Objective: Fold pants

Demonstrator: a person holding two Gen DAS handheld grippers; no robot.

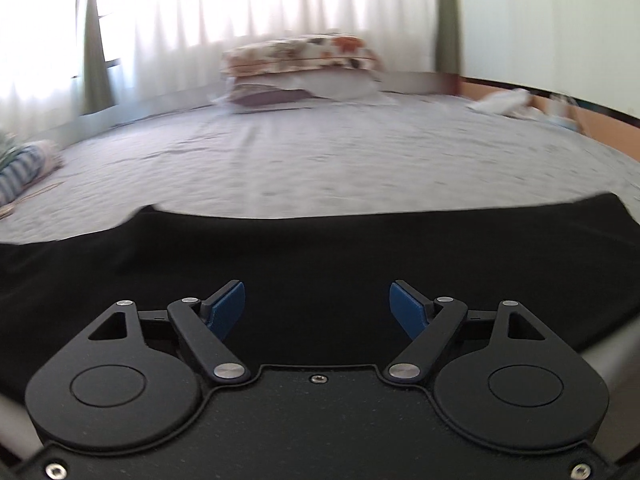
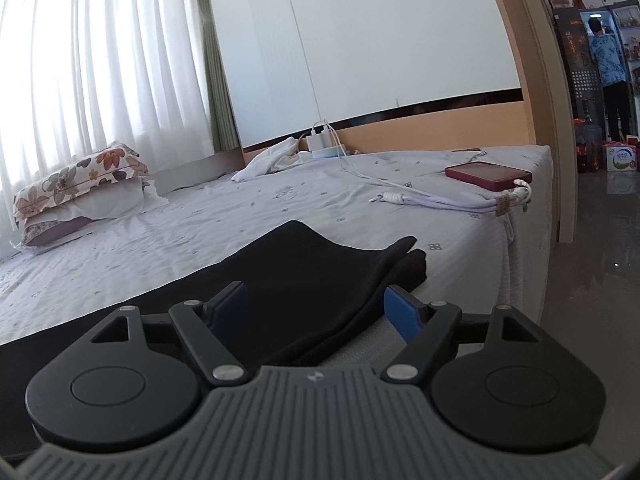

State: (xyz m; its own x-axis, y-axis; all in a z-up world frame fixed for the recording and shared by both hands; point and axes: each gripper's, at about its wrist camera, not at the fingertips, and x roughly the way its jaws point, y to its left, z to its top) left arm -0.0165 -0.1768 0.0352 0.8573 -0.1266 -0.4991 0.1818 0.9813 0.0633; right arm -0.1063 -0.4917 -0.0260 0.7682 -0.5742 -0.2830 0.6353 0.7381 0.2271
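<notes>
The black pants (image 1: 320,256) lie flat across the near side of the bed, filling the lower part of the left wrist view. My left gripper (image 1: 317,304) is open just above the black cloth, holding nothing. In the right wrist view the pants (image 2: 312,280) end in a folded, layered edge near the bed's right side. My right gripper (image 2: 316,306) is open over that end, its blue pads (image 2: 400,312) apart and empty.
The bed sheet (image 2: 280,200) is pale grey with small prints. Stacked pillows (image 2: 80,184) lie at the far left by the curtains. A red phone (image 2: 488,176) with white cables, a white cloth (image 2: 272,160) and a charger lie near the bed's right edge. A doorway shows a person beyond.
</notes>
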